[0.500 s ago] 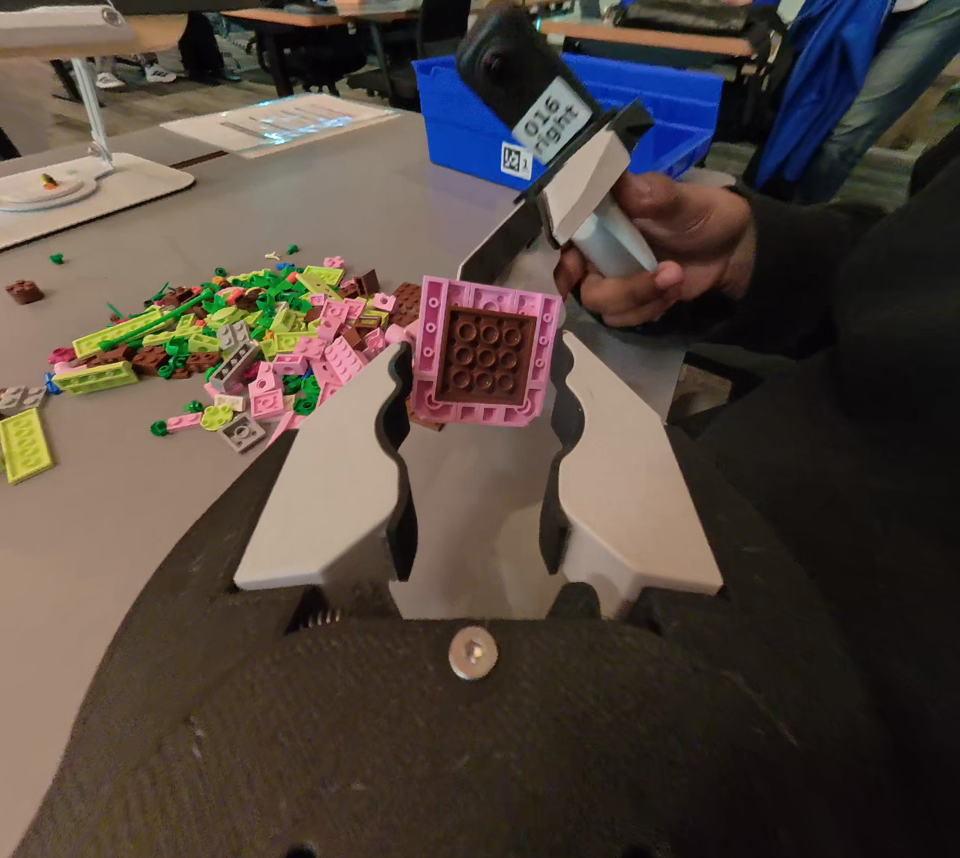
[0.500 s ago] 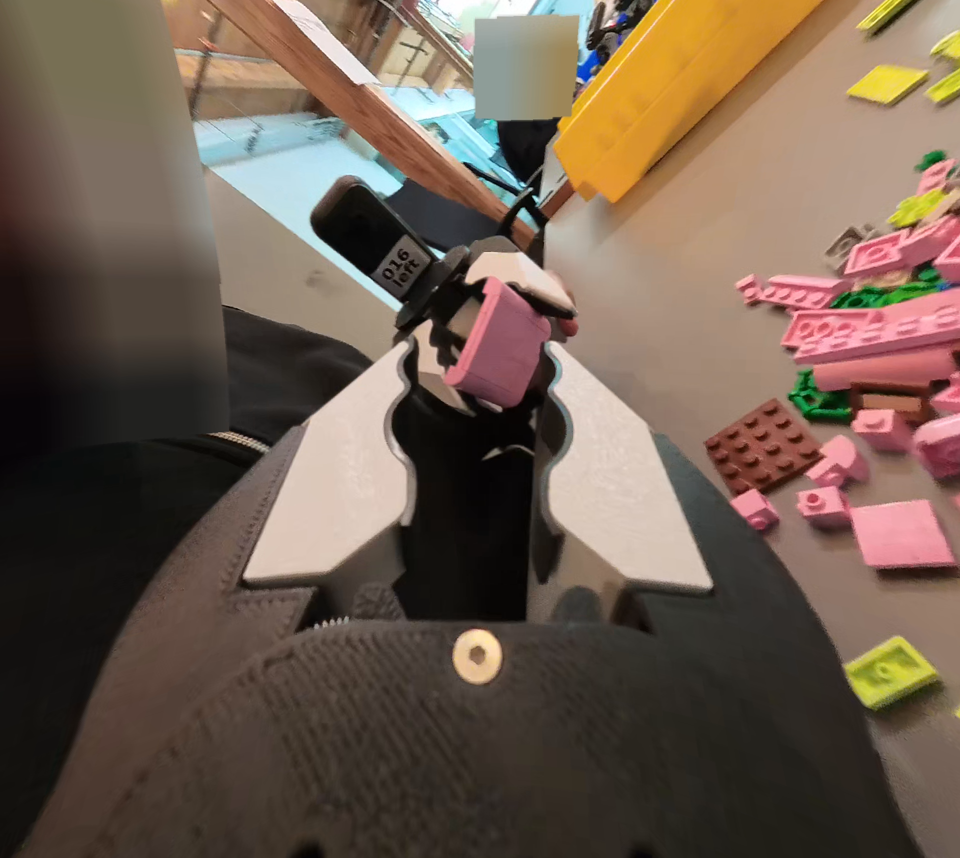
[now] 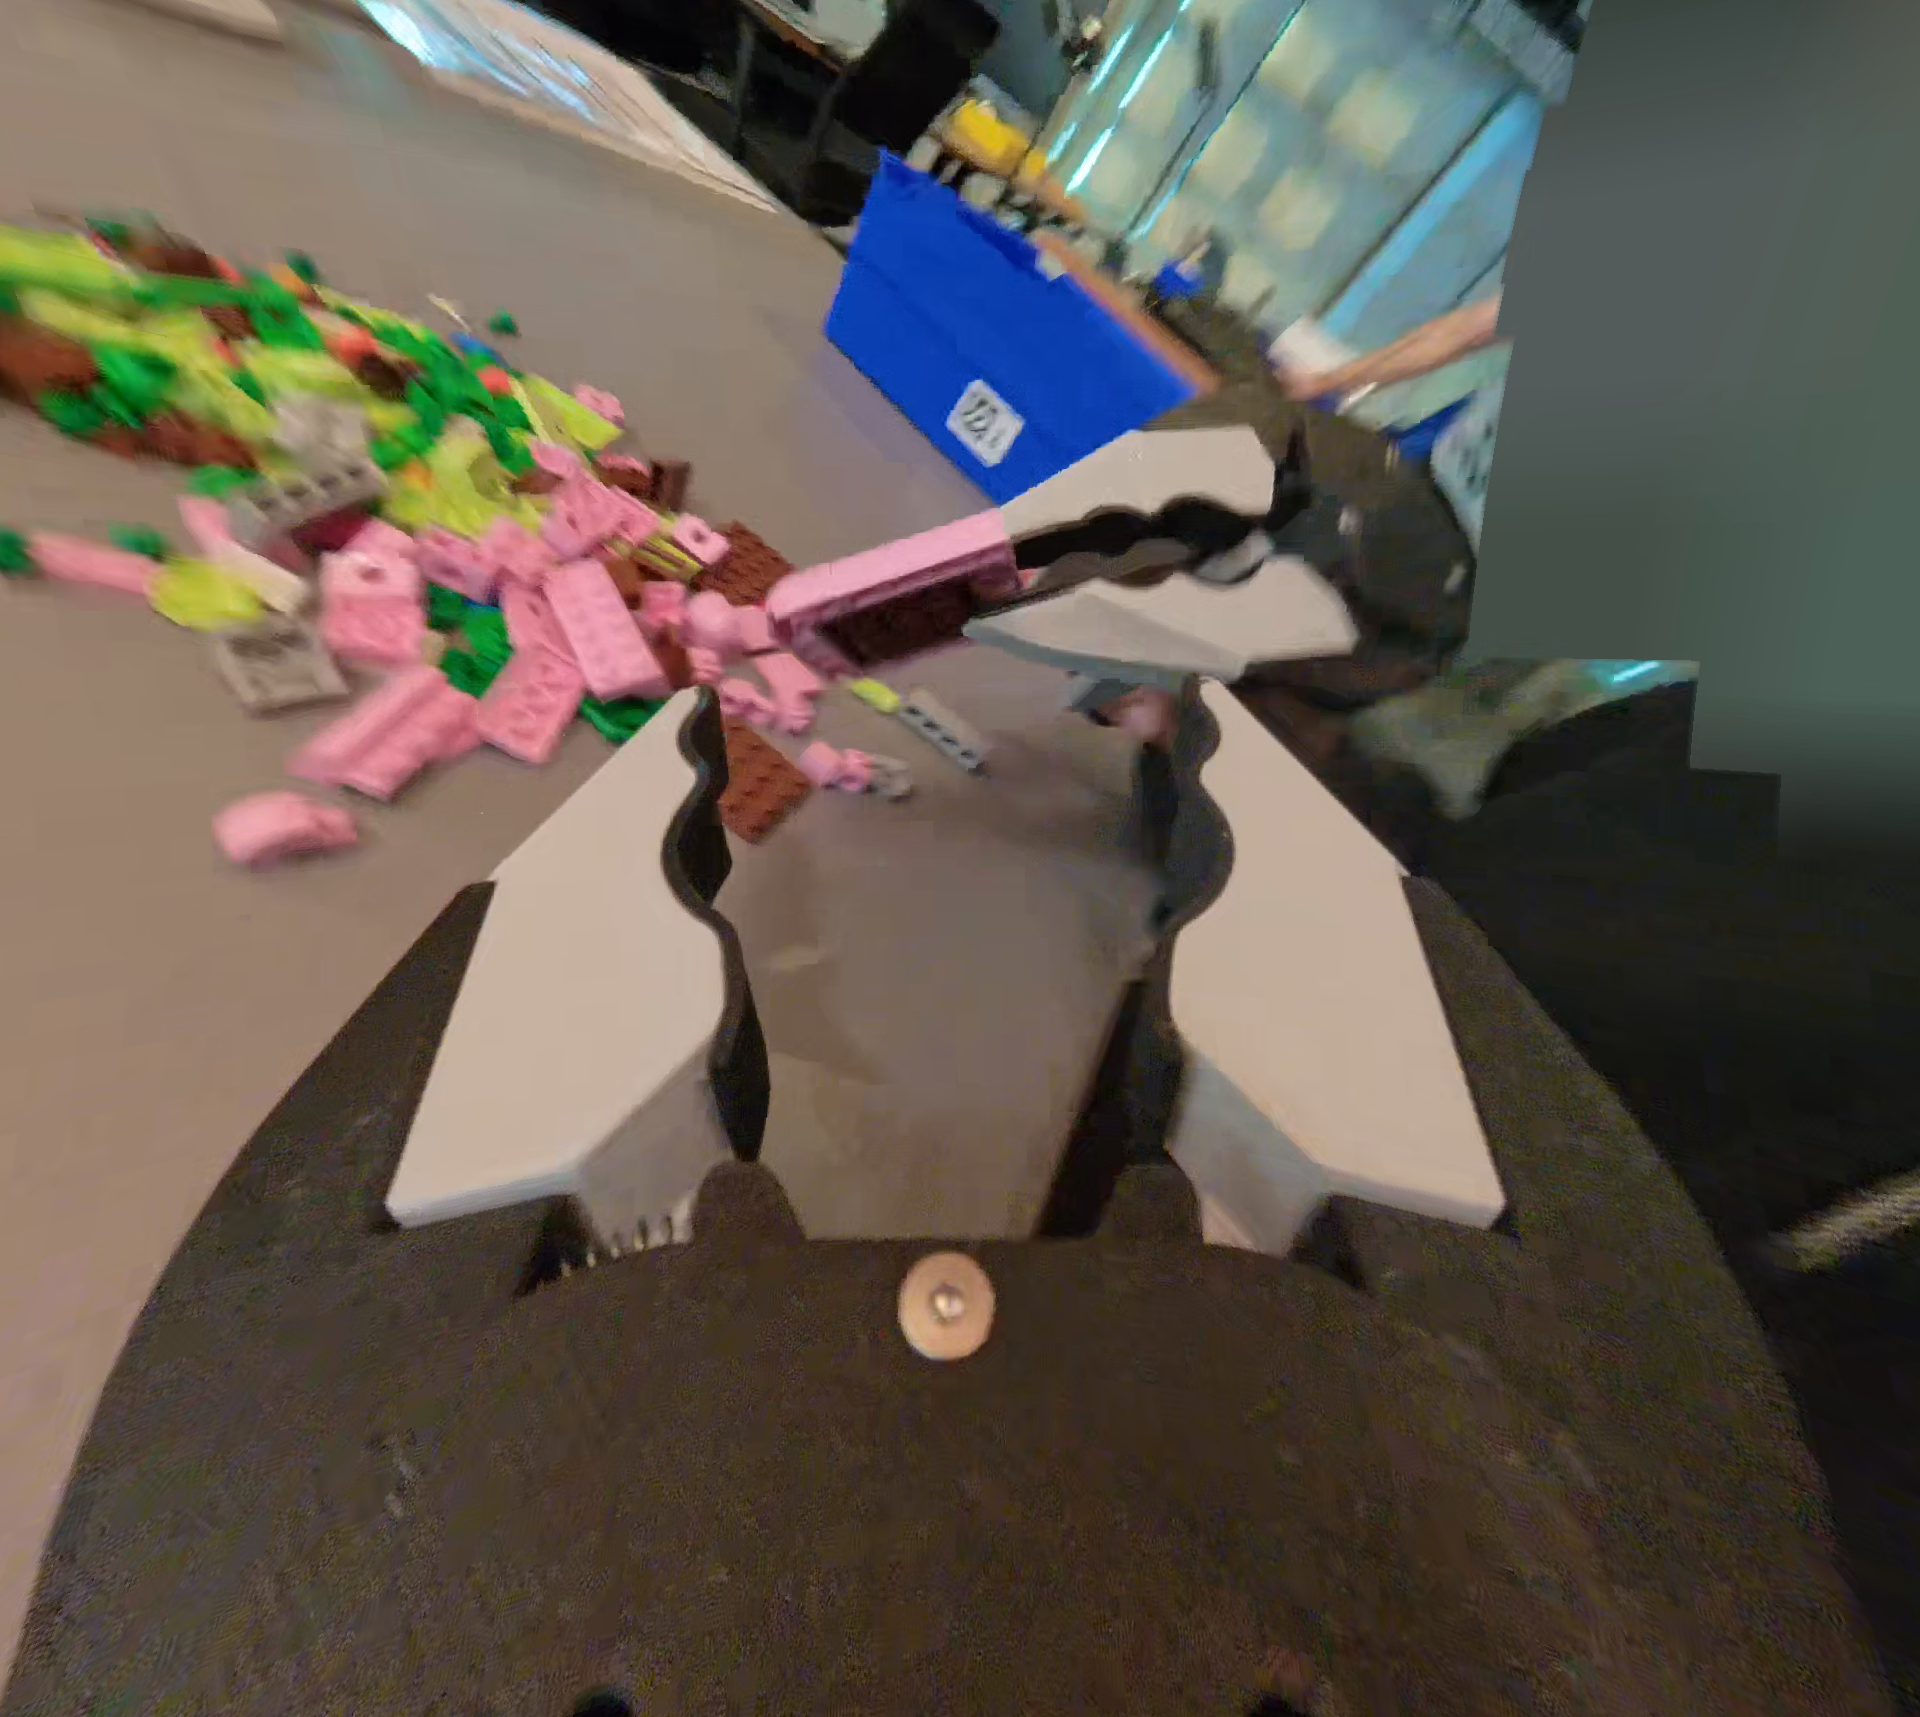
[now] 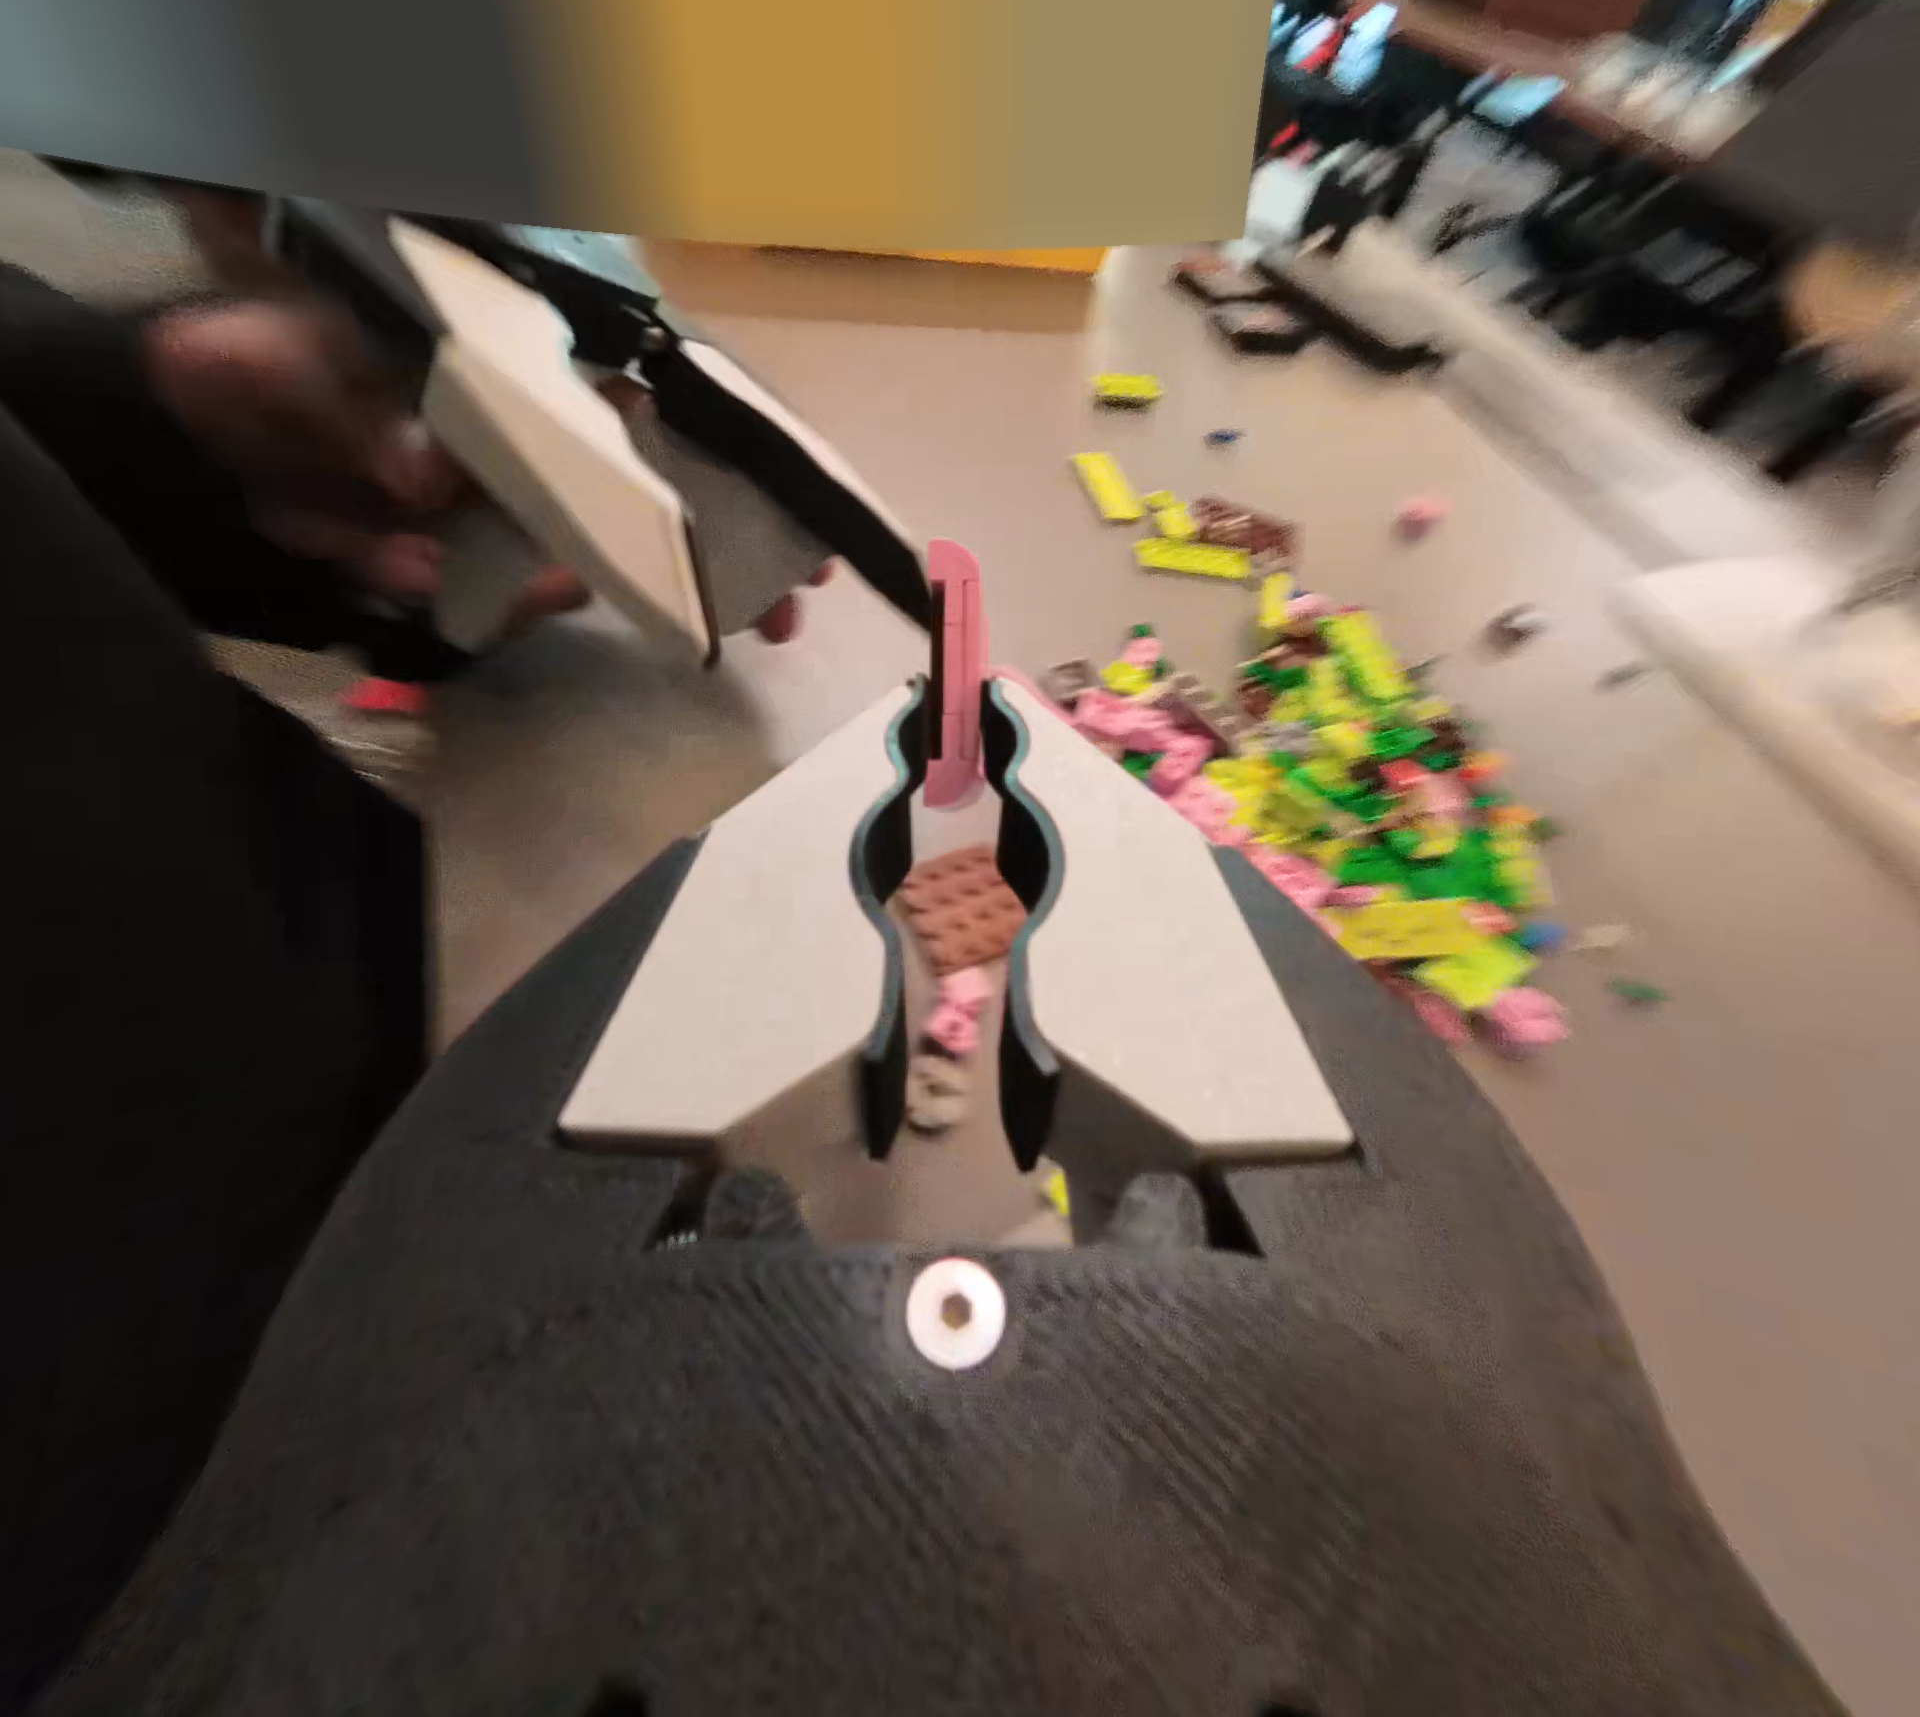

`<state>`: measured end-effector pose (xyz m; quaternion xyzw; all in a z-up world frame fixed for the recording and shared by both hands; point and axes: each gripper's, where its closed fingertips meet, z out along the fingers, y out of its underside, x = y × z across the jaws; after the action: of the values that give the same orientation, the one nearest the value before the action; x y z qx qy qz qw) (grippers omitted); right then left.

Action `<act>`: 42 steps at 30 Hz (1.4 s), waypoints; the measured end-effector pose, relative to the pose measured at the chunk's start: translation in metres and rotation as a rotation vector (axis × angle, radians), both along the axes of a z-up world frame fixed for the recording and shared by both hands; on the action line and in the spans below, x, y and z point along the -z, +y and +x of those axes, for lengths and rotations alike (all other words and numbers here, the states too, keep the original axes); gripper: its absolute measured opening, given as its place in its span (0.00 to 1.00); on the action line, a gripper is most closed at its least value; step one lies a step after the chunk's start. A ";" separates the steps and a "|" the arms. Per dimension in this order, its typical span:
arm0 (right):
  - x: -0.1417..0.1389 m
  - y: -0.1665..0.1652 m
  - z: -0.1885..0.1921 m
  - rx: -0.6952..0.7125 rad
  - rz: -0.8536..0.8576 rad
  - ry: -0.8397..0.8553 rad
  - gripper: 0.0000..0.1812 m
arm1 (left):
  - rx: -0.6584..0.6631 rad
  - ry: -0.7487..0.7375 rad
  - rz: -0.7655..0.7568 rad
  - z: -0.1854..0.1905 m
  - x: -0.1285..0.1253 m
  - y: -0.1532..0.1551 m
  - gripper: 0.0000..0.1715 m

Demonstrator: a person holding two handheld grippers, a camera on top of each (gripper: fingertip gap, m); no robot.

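My right gripper is shut on a pink plate with a brown plate set in it, held edge-on above the table. In the left wrist view the right gripper reaches in from the right with that plate over the near edge of the brick pile. My left gripper is open and empty, just below and in front of the held plate. In the right wrist view the left gripper is at upper left in a hand, its tip close to the plate. Both views are motion-blurred.
The pile of pink, lime, green and brown bricks lies on the grey table. A loose brown plate lies by the left gripper's left finger and shows in the right wrist view. A blue bin stands behind. The grippers are tip to tip, or close to it.
The left gripper has let go of the pink and brown plate and opened. The right gripper has shut on the plate and holds it. Both grippers have swung towards the pile.
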<state>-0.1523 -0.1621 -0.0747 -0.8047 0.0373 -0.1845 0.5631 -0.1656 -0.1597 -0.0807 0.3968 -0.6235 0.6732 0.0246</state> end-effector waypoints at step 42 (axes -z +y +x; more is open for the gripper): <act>0.068 -0.007 -0.054 -0.341 -0.319 -0.162 0.14 | 0.204 -0.055 0.641 -0.038 0.075 0.002 0.33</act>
<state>-0.2066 -0.1691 -0.1422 -0.8607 -0.1736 -0.1543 0.4531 -0.2038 -0.1575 -0.1556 0.3016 -0.8404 0.4474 -0.0508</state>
